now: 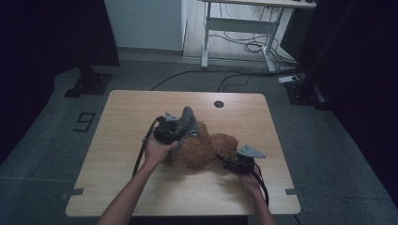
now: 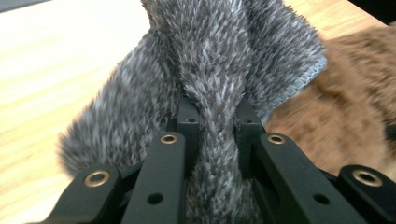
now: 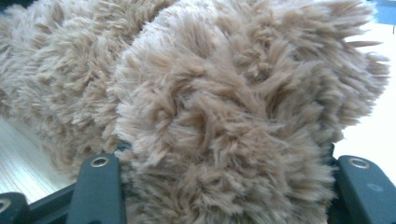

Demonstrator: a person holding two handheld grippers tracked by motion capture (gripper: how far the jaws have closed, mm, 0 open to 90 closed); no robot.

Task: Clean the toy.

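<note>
While both hands work near the middle of the table (image 1: 117, 187), the left claw (image 1: 180, 126) is clenched on a fold of grey fur (image 1: 188, 118), which rises between its jaws in the left gripper view (image 2: 212, 121) and fans out above them. One stitched edge of that grey piece shows at the right of that view, lying over the brown fur. The right claw (image 1: 230, 161) grips the brown fur (image 1: 206, 147) at its near right side; in the right gripper view the pile (image 3: 224, 116) bulges between the two black jaws, which stand partly apart with the plush pressed between them.

The brown fur lies on the table a little right of centre, with the grey piece touching its far left end. The two claws are near each other, with the bundle between them.

The tabletop is bare all round the bundle: a wide strip toward the far edge, where a small round hole (image 1: 218, 103) sits, a broad stretch on the left, and a band along the near edge where the forearms come in. The right claw is closer to the right edge than the left claw is to the left edge. Beyond the table, cables (image 1: 244, 44) lie on the floor under a white desk (image 1: 244, 23).
</note>
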